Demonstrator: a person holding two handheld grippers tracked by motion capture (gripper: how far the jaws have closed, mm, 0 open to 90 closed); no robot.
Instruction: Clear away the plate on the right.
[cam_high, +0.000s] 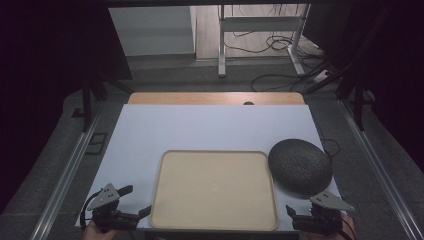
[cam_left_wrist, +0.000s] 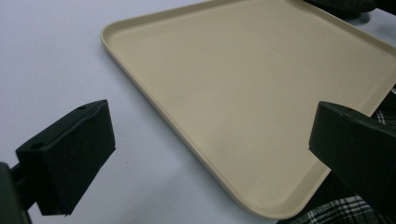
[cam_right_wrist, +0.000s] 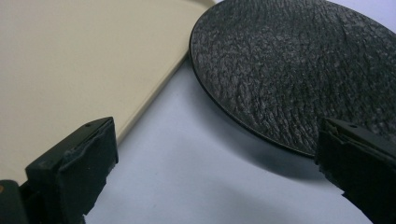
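Starting position: we judge nothing is grasped yet. Left gripper (cam_high: 131, 201) and right gripper (cam_high: 300, 214) both have fingers spread, empty, at the near edge of the surface (cam_high: 210, 127). Count: one tray (cam_high: 214, 190), one dark dome (cam_high: 300, 165) just right of it. Next move, likely: right gripper reaches the dome.

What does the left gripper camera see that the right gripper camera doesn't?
The left gripper view takes in the beige tray's rounded near corner and some plaid cloth below it. The right gripper view gets a close look at the black bumpy dome beside the tray. Both share the tray, the white table cover and wide-open black jaws.
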